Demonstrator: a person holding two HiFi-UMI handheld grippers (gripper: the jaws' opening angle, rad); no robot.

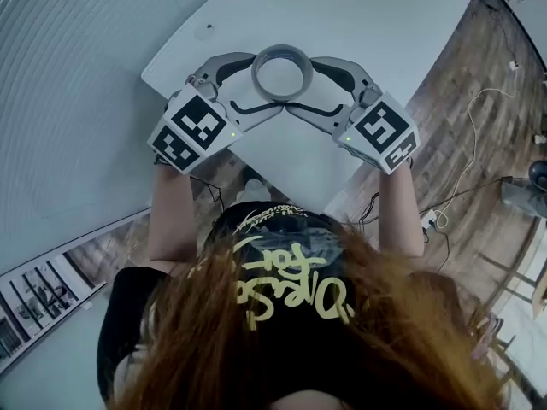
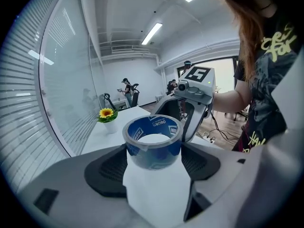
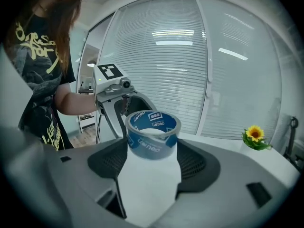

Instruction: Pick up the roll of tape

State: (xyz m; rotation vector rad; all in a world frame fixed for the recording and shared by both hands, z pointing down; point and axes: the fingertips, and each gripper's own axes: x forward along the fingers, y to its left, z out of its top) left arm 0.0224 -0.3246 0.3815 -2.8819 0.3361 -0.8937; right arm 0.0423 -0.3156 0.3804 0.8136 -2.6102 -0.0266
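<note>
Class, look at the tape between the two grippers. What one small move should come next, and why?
Probably a short, level lift with both grippers together. The left gripper and right gripper approach the tape from opposite sides, and each seems to have its jaws against the roll's wall, so the grip looks set. Whether the tape has left the table cannot be told.

Roll of tape [image 2: 153, 144]: glossy blue plastic film noted, grey outer face. Table [image 1: 385, 24]: smooth, matt white. Left gripper [image 2: 154, 151]: matt grey plastic; pads [image 2: 108, 169] black, ribbed. Floor [image 1: 479, 84]: wood planks seen.
</note>
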